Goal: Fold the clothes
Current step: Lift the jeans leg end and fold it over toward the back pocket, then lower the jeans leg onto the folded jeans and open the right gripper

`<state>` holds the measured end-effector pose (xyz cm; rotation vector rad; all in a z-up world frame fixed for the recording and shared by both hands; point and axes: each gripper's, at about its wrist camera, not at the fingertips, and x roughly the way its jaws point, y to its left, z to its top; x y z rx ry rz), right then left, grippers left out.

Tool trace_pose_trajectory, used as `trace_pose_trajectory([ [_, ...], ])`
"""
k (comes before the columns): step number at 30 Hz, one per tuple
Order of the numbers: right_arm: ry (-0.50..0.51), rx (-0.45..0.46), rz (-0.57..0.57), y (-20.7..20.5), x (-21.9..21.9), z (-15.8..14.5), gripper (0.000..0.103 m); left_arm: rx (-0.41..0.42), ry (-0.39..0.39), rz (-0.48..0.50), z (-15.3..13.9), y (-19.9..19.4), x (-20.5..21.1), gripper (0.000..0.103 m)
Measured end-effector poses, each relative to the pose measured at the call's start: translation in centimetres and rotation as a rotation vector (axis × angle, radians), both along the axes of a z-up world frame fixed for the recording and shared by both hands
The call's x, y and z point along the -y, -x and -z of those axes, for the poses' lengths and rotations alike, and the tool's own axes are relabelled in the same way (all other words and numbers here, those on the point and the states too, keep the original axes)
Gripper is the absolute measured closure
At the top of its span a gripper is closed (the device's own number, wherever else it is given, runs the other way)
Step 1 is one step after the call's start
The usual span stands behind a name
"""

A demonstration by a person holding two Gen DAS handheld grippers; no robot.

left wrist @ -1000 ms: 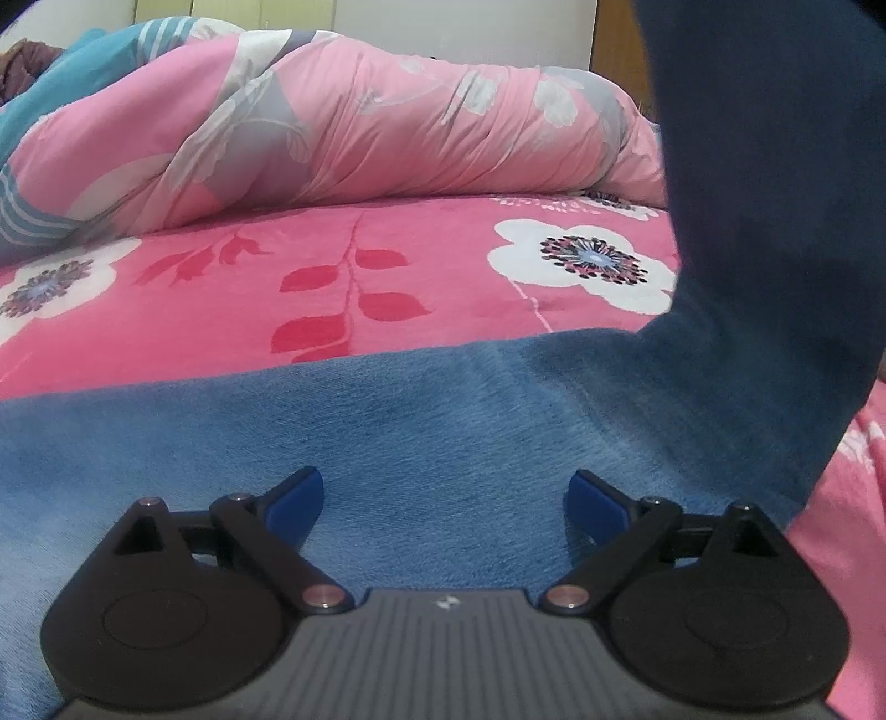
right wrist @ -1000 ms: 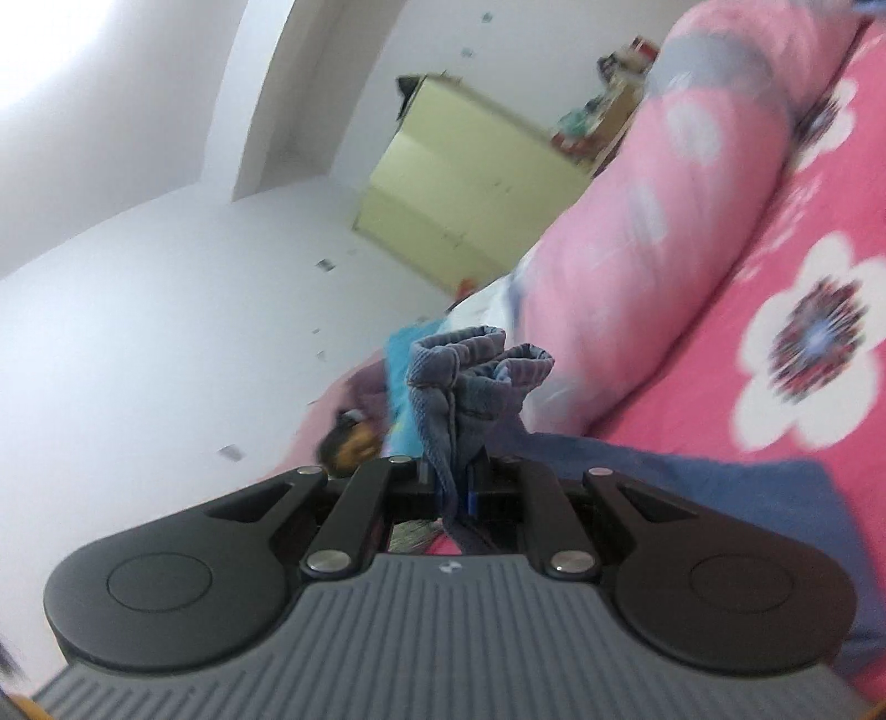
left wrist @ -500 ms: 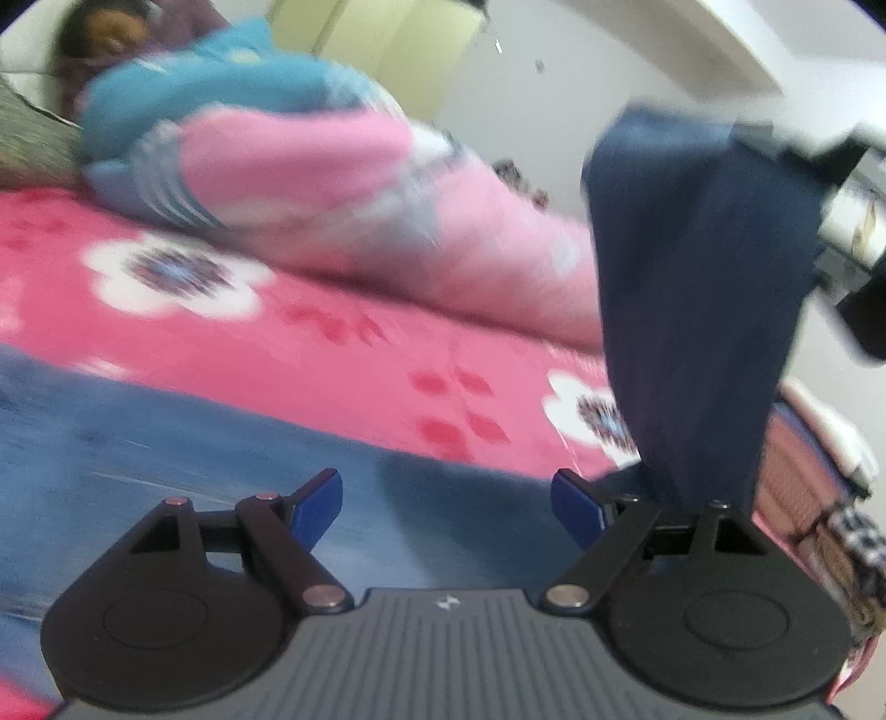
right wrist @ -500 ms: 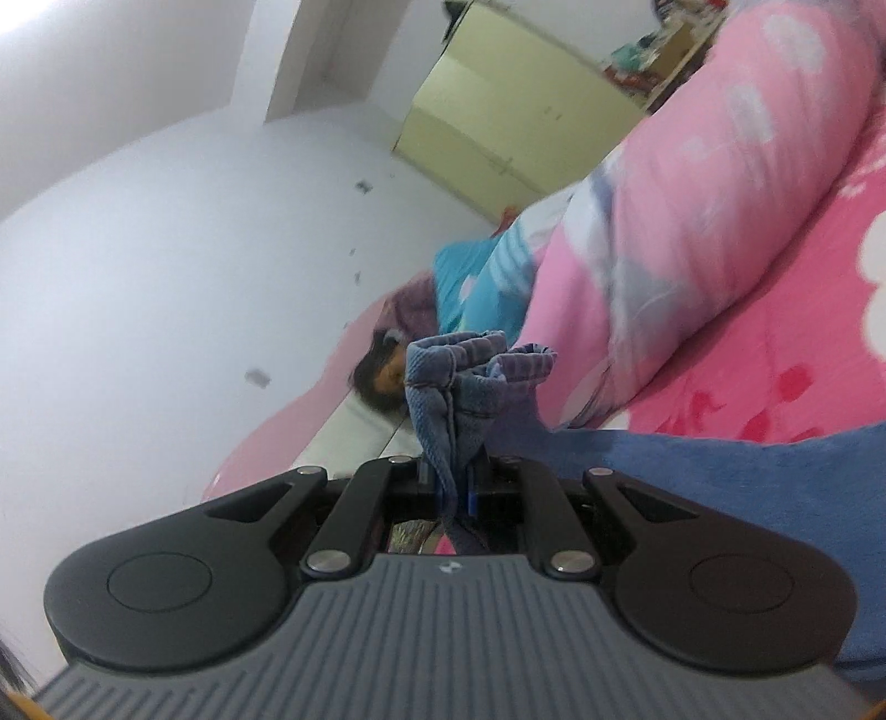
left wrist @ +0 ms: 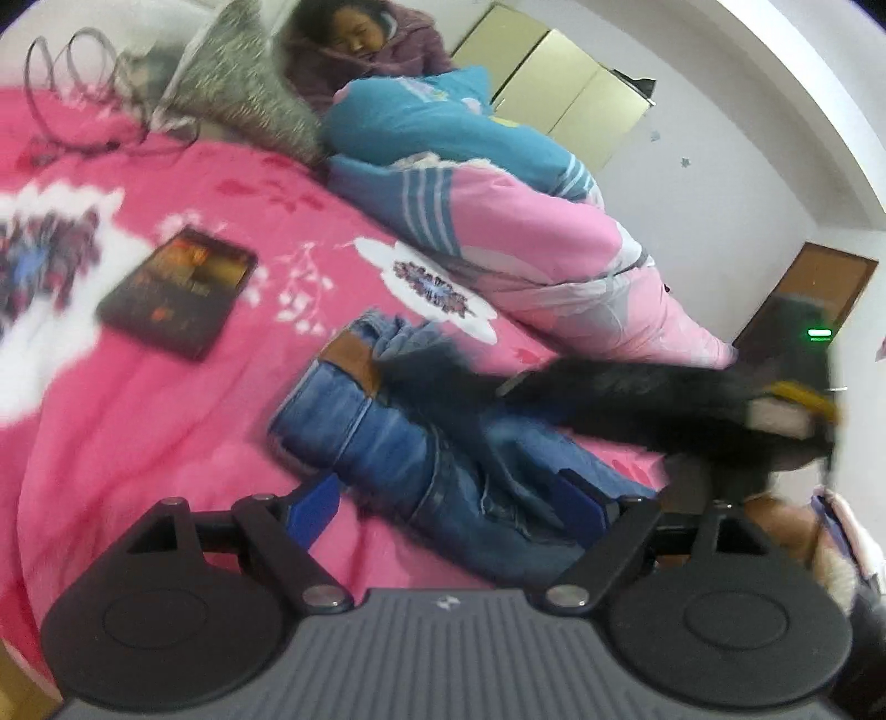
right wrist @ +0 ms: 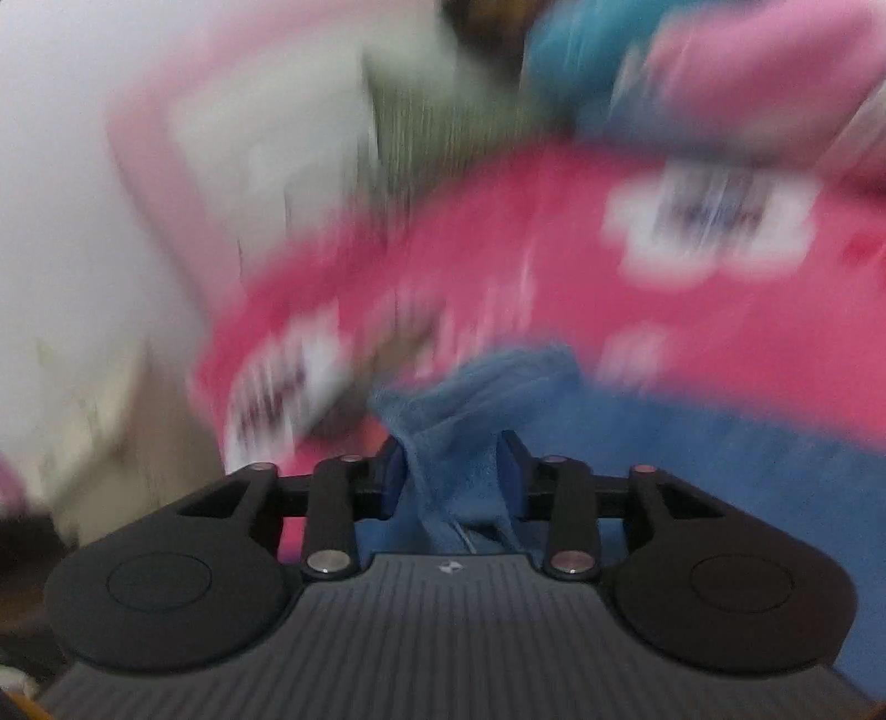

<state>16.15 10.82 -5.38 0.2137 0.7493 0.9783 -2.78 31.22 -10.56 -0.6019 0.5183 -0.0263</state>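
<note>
Blue jeans [left wrist: 398, 437] lie crumpled on the pink flowered bedsheet [left wrist: 138, 399], waistband with a brown leather patch toward the far left. My left gripper [left wrist: 443, 504] is open and empty, held just above the jeans. In the blurred right wrist view, my right gripper [right wrist: 451, 479] has its jaws partly apart with a bunch of blue denim [right wrist: 470, 399] between them. The right gripper's dark, blurred body [left wrist: 720, 404] crosses the left wrist view over the jeans.
A dark book [left wrist: 177, 293] lies on the sheet to the left. A person [left wrist: 360, 39] lies at the head of the bed under a rolled pink and blue duvet [left wrist: 498, 210]. A grey pillow [left wrist: 243, 99], cables [left wrist: 83, 83], yellow wardrobe [left wrist: 554, 83] and brown door [left wrist: 814, 288] stand behind.
My left gripper has lifted and swung left, now looking down on the whole jeans. My right gripper has swept down toward the bed with the denim, and its jaws have widened from tightly shut.
</note>
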Motion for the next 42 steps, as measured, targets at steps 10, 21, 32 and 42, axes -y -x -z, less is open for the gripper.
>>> trace_pose_trajectory([
  [10, -0.184, -0.005, 0.238, -0.7, 18.8, -2.5, 0.016, 0.011, 0.119, 0.055, 1.5, -1.6, 0.4, 0.014],
  [21, -0.288, -0.483, 0.664, -1.2, 38.1, 7.1, 0.023, -0.059, 0.158, -0.051, 1.1, -4.7, 1.9, 0.004],
  [32, -0.269, -0.6, 0.367, -6.0, 33.7, 9.0, 0.062, -0.099, 0.116, -0.246, 0.8, -4.6, 3.6, 0.026],
  [42, -0.418, -0.437, 0.326, -5.4, 34.4, 6.8, 0.095, -0.107, 0.03, -0.225, -1.3, -5.4, 9.4, 0.08],
])
